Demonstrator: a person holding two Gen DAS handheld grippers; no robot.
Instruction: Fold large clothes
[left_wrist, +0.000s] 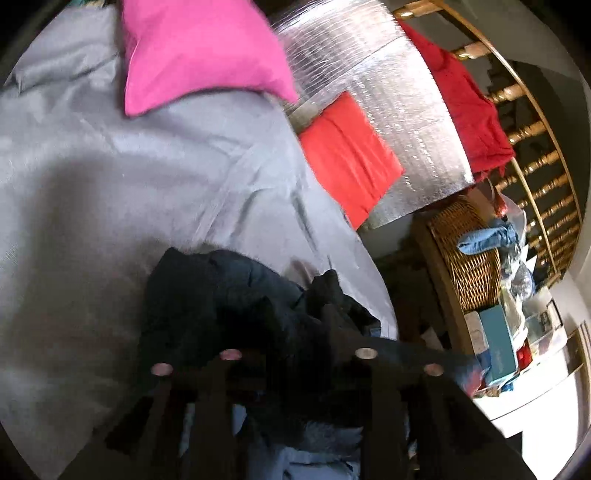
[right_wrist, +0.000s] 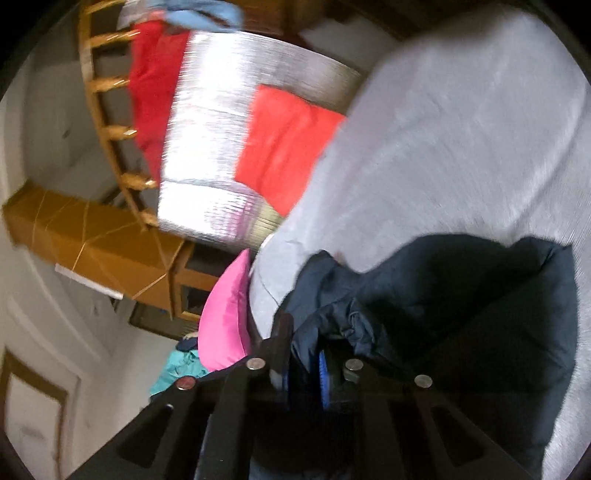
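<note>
Navy jacket (right_wrist: 461, 295) lies bunched on the grey bedsheet (left_wrist: 147, 184), below the pink pillow (left_wrist: 199, 55). It looks soft, puffy and slippery; hems suit gripping. My right gripper (right_wrist: 306, 369) jaws pinch its edge; my left gripper (left_wrist: 295, 354) jaws' state I cannot tell.

No legible text (teal box (left_wrist: 498, 347) blurred)

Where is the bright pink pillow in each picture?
Left wrist view: the bright pink pillow lies at the top, left of centre, on the grey bedsheet.
Right wrist view: the same pillow is lower, left of centre, at the sheet's edge.
Shared landmark: the flat orange-red cushion on silver foil.
</note>
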